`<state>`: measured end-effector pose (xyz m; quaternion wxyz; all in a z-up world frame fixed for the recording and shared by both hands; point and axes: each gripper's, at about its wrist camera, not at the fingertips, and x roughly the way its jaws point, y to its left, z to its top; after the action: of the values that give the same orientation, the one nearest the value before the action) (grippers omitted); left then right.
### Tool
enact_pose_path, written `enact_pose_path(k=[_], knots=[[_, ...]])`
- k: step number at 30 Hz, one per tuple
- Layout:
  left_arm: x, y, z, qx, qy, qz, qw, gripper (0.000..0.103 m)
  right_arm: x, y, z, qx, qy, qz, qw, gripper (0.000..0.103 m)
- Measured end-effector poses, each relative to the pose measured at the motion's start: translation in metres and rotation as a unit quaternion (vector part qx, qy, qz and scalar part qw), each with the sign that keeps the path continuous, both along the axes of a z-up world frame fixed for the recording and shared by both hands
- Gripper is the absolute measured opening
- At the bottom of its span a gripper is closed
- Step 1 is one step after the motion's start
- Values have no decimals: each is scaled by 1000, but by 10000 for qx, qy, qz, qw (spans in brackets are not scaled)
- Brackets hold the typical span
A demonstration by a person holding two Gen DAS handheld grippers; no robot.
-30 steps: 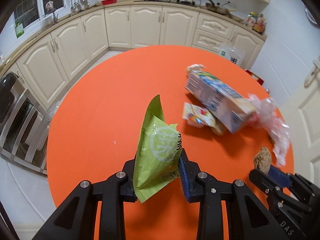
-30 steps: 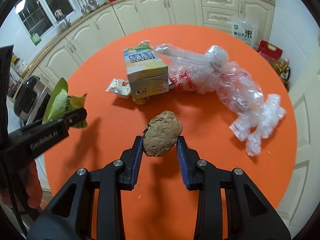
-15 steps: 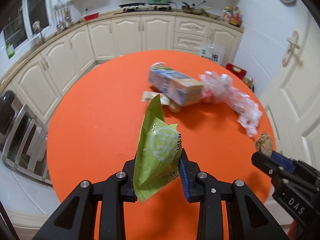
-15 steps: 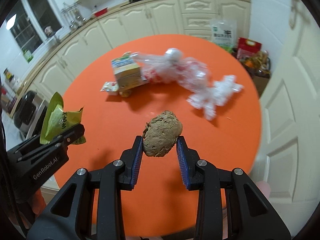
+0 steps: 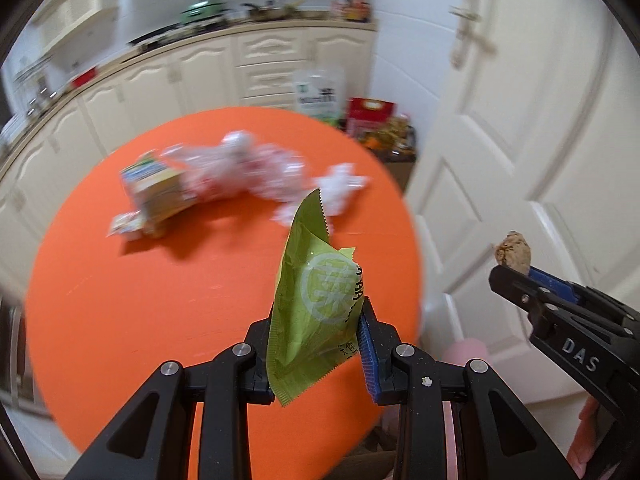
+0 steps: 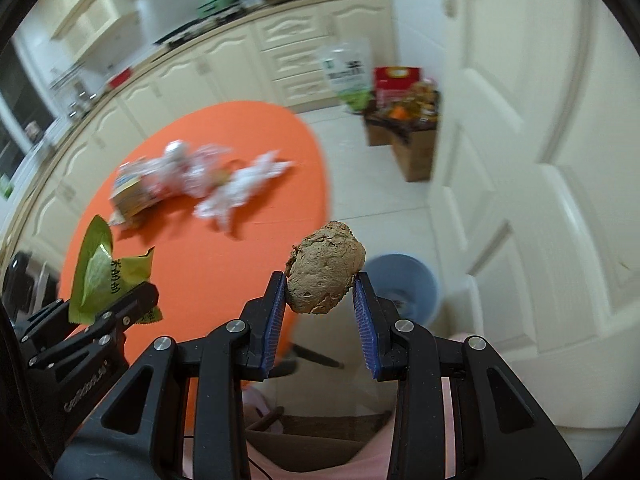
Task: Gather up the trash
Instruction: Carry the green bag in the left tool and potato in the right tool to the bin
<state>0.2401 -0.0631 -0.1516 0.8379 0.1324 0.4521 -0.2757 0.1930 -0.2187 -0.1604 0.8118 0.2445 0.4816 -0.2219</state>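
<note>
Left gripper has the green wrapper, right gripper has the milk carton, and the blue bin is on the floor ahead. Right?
Not quite. The right gripper is clamped on a brown lump, as the right wrist view shows; the carton lies on the orange table. The rest holds.

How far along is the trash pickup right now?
Midway. In hand: the left gripper holds the green wrapper; the right gripper holds the brown lump. Left on the orange table: carton, crumpled plastic bag, small wrapper.
</note>
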Motion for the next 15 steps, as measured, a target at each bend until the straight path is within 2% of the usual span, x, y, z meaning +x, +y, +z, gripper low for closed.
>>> enact_pose_path(k=[8,15], knots=[[-5,-80,-18,120,295,-785,9964,29,-42,-51,-8,29,137,-630,9979,32],[16,-144,-44,332,610,-1022,9923,29,-57,-88,-23,133,245,-905,9955,32]])
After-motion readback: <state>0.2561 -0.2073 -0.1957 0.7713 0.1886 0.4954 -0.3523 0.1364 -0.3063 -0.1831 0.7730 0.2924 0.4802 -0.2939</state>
